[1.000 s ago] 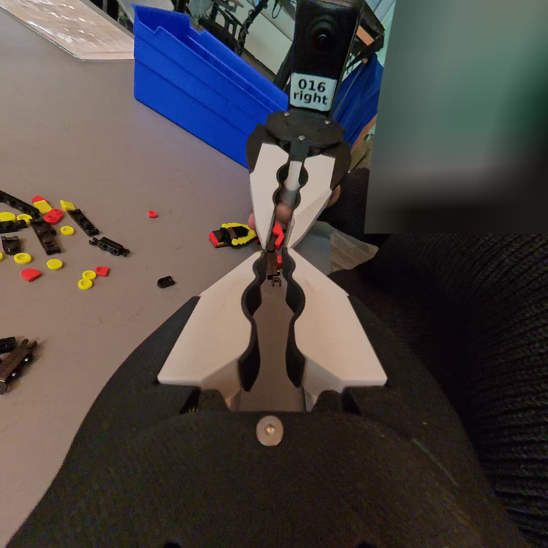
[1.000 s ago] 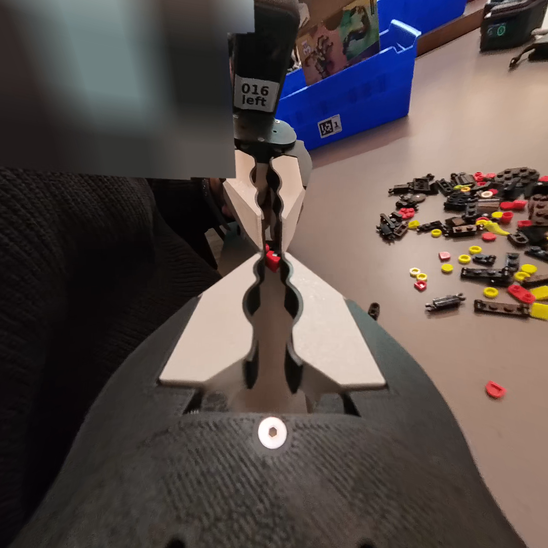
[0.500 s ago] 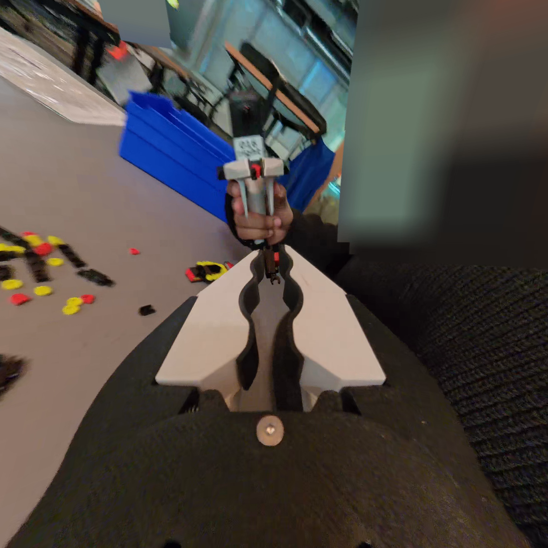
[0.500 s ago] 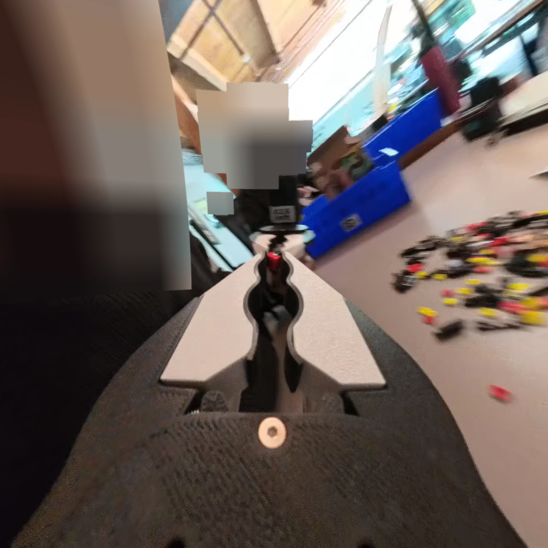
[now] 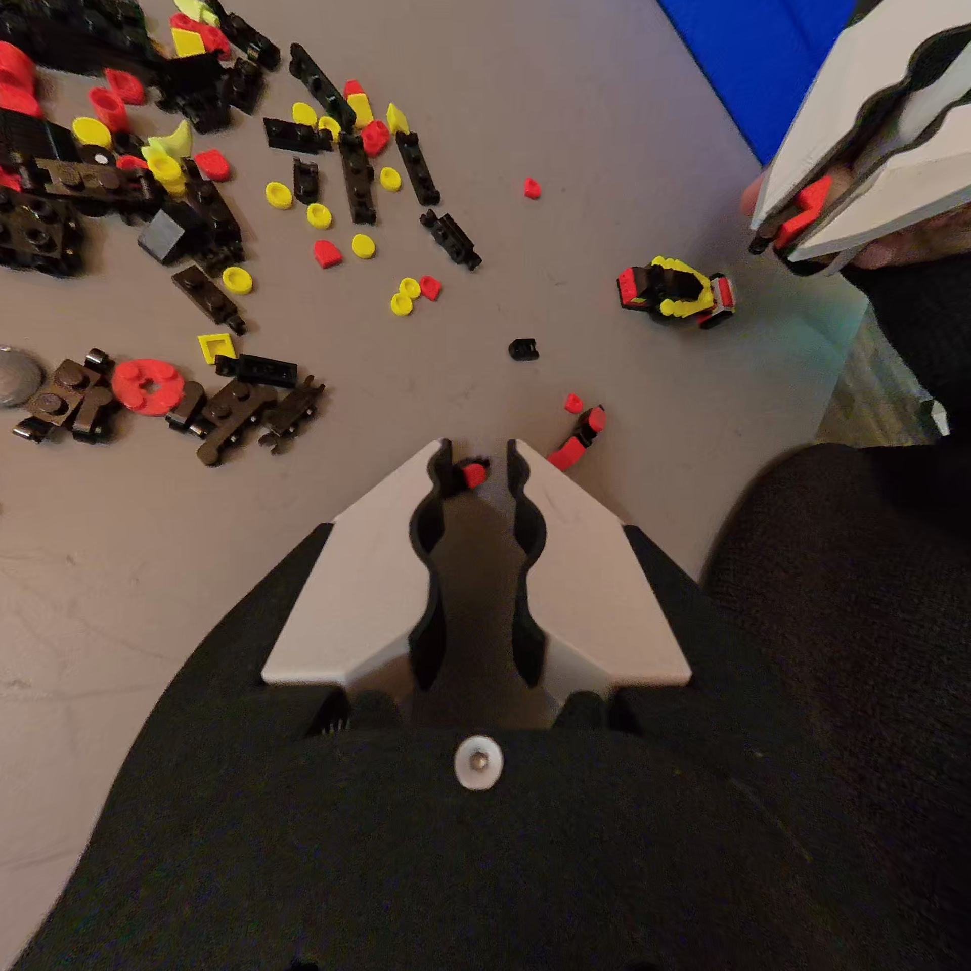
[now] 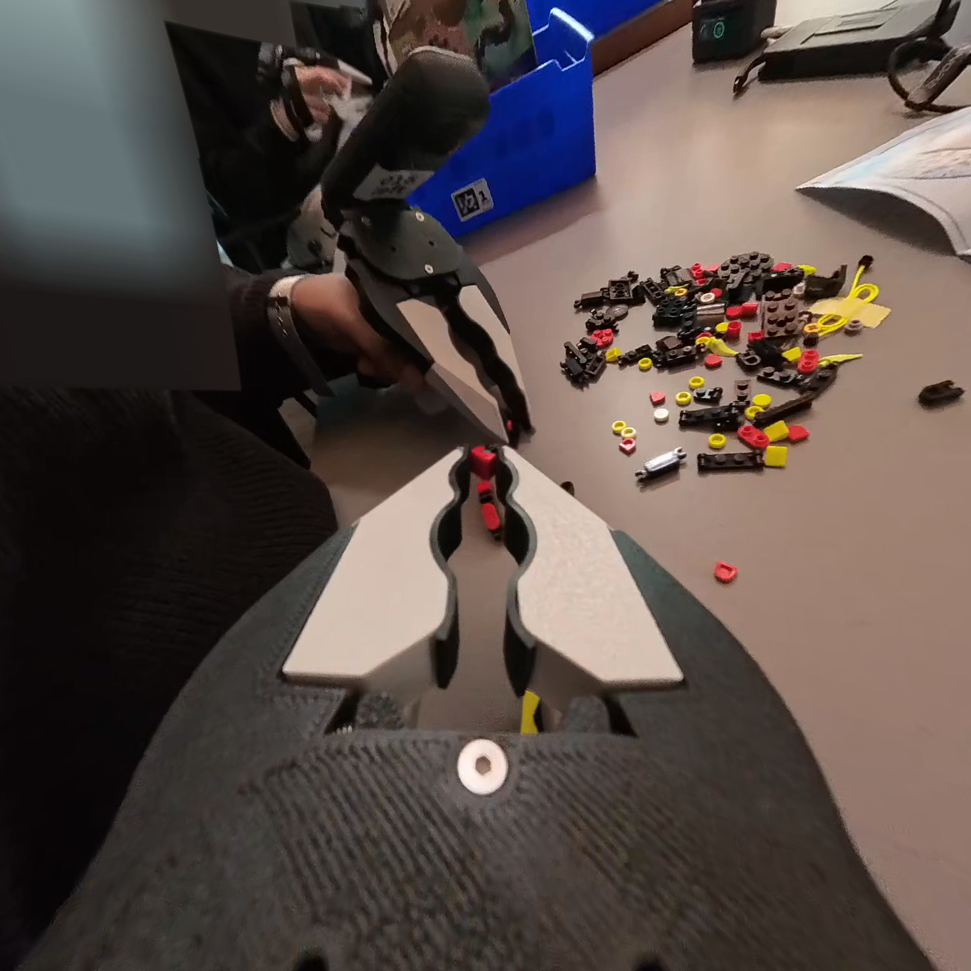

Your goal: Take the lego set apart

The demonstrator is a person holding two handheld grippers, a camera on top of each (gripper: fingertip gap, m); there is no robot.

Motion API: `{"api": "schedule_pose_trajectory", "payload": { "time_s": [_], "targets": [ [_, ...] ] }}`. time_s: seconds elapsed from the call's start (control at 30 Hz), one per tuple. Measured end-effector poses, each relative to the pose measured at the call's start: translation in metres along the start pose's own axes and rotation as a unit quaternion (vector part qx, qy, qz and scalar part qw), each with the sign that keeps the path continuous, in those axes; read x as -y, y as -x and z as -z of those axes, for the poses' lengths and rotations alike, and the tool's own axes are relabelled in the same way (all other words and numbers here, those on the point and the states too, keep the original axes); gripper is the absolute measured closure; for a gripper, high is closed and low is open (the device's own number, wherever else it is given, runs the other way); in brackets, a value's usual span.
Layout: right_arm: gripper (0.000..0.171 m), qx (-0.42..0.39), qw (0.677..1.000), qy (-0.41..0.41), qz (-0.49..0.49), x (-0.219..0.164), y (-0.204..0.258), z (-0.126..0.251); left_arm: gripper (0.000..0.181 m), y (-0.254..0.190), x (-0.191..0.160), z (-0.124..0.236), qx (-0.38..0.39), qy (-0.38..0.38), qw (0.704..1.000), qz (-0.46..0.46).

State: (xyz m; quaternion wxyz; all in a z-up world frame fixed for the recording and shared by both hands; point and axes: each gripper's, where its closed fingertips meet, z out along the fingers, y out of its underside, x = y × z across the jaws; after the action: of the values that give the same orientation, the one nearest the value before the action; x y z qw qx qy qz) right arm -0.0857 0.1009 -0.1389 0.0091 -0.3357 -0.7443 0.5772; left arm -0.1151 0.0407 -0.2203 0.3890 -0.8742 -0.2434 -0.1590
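The left hand-held gripper [image 5: 475, 452] is low over the worktop [image 5: 578, 131] with its fingers apart, let go. A small black and red piece [image 5: 469, 472] sits between its tips, next to the left finger. Just to the right lies a red and black strip [image 5: 577, 437]. The right hand-held gripper [image 6: 482, 453] pinches a red brick [image 6: 482, 460] tight at its tips. Farther off on the right sits the small lego set [image 5: 677, 292], red, black and yellow, still partly built. Loose pieces [image 5: 220, 173] are spread on the far left. A blue bin [image 6: 525, 131] stands at the far side.
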Motion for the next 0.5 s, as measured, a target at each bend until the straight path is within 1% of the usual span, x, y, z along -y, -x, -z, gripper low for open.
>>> {"api": "schedule_pose_trajectory", "payload": {
  "time_s": [0.03, 0.1, 0.13, 0.2, 0.27, 0.33, 0.43, 0.5],
  "targets": [
    [0.164, 0.003, 1.000, -0.007, -0.013, 0.001, -0.001, 0.001, 0.152, -0.001, 0.001, 0.001, -0.002, -0.006, 1.000, 0.000],
    [0.164, 0.009, 0.999, -0.026, -0.036, 0.005, -0.004, 0.005, 0.134, -0.002, 0.006, 0.003, -0.001, -0.024, 1.000, -0.005],
    [0.164, 0.019, 0.998, -0.038, -0.046, 0.008, -0.003, 0.006, 0.130, -0.005, 0.011, 0.005, -0.002, -0.038, 0.999, -0.014],
    [0.164, 0.040, 0.995, -0.064, -0.070, 0.016, 0.001, 0.008, 0.131, -0.021, 0.028, 0.013, -0.026, -0.091, 0.995, -0.044],
    [0.164, 0.069, 0.988, -0.090, -0.102, 0.023, 0.007, 0.006, 0.137, -0.049, 0.045, 0.023, -0.073, -0.152, 0.982, -0.081],
    [0.164, 0.113, 0.975, -0.107, -0.159, 0.028, 0.017, 0.001, 0.139, -0.073, 0.055, 0.032, -0.099, -0.197, 0.968, -0.116],
    [0.164, 0.173, 0.942, -0.108, -0.267, 0.030, 0.028, -0.010, 0.141, -0.093, 0.059, 0.037, -0.097, -0.227, 0.953, -0.177],
    [0.164, 0.204, 0.918, -0.104, -0.324, 0.030, 0.034, -0.016, 0.148, -0.097, 0.062, 0.042, -0.069, -0.251, 0.941, -0.217]
  ]
}}
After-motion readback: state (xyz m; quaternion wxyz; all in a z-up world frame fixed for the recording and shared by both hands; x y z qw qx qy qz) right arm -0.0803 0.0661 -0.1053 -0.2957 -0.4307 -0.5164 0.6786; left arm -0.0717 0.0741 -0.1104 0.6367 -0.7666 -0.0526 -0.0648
